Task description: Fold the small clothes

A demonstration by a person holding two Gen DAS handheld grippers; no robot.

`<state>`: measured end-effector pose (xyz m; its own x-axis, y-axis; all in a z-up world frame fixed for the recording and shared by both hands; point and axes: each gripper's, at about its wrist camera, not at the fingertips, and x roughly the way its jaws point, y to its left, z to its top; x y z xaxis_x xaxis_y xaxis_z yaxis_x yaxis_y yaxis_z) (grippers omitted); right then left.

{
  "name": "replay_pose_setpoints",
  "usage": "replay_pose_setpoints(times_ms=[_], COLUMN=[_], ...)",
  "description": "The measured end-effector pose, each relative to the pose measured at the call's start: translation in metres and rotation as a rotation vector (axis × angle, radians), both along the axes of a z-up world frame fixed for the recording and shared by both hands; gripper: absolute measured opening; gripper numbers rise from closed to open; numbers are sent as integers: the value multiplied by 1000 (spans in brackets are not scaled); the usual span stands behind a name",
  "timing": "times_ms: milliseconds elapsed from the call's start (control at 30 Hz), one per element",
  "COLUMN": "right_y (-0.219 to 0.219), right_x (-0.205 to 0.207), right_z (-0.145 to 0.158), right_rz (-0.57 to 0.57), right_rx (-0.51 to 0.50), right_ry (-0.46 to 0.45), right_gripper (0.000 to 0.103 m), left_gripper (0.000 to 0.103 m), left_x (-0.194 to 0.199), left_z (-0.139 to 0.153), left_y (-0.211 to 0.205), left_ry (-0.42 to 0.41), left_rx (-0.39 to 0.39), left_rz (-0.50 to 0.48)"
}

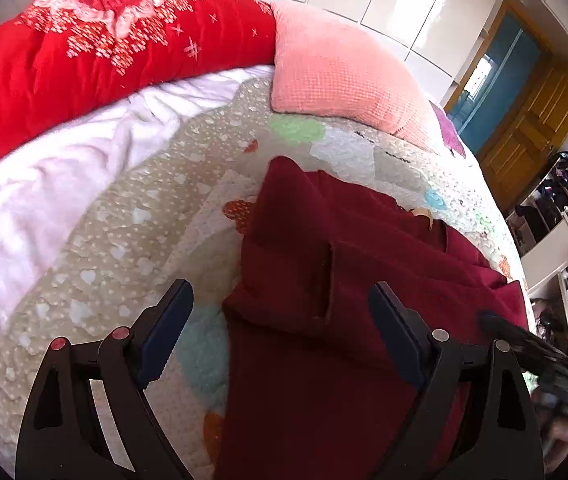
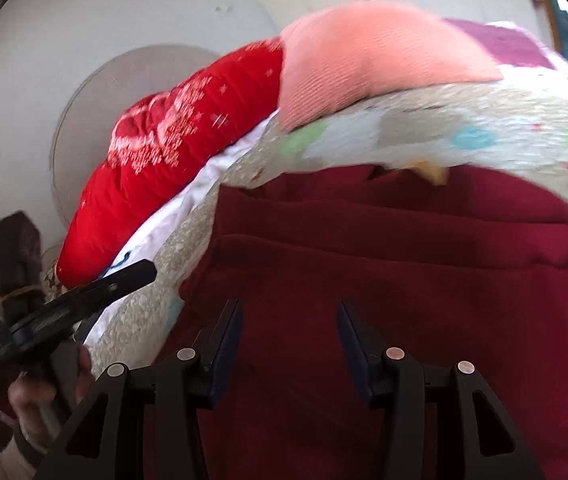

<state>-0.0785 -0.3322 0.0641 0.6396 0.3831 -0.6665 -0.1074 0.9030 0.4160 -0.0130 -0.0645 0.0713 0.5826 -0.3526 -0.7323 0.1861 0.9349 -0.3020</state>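
Note:
A dark red garment (image 1: 324,280) lies in loose folds on the patterned bed quilt (image 1: 123,240). My left gripper (image 1: 279,300) is open and empty above the garment's left edge, its left finger over the quilt. In the right wrist view the same garment (image 2: 404,280) fills the lower frame. My right gripper (image 2: 288,316) is open and empty just above it. The left gripper (image 2: 83,300) also shows there at the left, held in a hand.
A red embroidered duvet (image 1: 103,40) and a pink pillow (image 1: 344,76) lie at the far side of the bed, with a white blanket (image 1: 63,168) beside them. A wooden door (image 1: 532,128) and cluttered shelves (image 1: 556,208) stand to the right.

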Motion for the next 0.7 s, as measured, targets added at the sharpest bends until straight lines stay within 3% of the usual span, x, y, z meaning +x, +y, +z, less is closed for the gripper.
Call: replay_pose_setpoints(times_ms=[267, 333, 367, 433, 467, 567, 700], right_y=[-93, -117, -127, -147, -154, -163, -158], right_x=[-71, -85, -88, -91, -90, -79, -73], right_z=[27, 27, 26, 20, 15, 2, 2], right_rz=[-231, -328, -371, -447, -469, -479, -475], right_rx=[-64, -94, -109, -129, -127, -109, -91], right_ry=[-67, -63, -52, -16, 1, 52, 46], right_gripper=[54, 55, 55, 55, 55, 55, 55], left_gripper=[87, 66, 48, 29, 11, 10, 10], left_x=[17, 18, 18, 19, 19, 27, 34], left_z=[-25, -26, -25, -23, -19, -4, 28], left_y=[-54, -68, -75, -85, -89, -83, -60], left_ry=[-13, -25, -22, -32, -41, -29, -100], left_rx=[167, 168, 166, 187, 183, 123, 94], left_rz=[-95, -147, -173, -181, -193, -202, -159])
